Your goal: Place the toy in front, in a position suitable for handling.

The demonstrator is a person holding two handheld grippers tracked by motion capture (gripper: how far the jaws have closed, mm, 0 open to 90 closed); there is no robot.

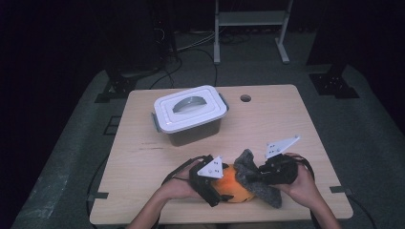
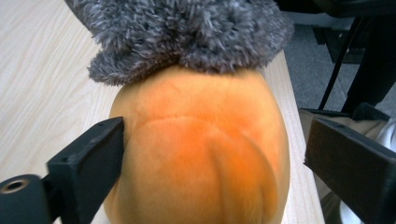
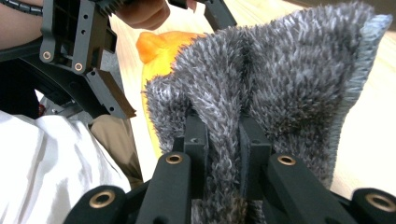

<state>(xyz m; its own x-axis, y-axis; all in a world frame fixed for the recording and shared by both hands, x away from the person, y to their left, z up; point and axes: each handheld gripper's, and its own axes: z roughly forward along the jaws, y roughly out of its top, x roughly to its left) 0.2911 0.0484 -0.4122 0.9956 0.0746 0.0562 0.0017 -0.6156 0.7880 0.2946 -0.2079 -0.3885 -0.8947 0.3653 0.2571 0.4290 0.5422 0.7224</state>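
Observation:
An orange plush toy (image 1: 234,185) lies near the table's front edge, between my two grippers. My left gripper (image 1: 215,183) stands around the toy (image 2: 201,154). Its left jaw rests at the toy's side and its right jaw stands a little off it, so the gripper (image 2: 215,140) is open. A grey fuzzy cloth (image 1: 253,177) is draped over the toy's right end. My right gripper (image 3: 224,135) is shut on a fold of that cloth (image 3: 280,70), with the orange toy (image 3: 156,46) behind it. The cloth (image 2: 187,32) covers the toy's far end in the left gripper view.
A white lidded container (image 1: 190,114) stands at the back left of the wooden table (image 1: 286,124). A small round hole (image 1: 245,98) is in the tabletop behind it. The toy lies close to the front edge, near the person's white clothing (image 3: 46,158).

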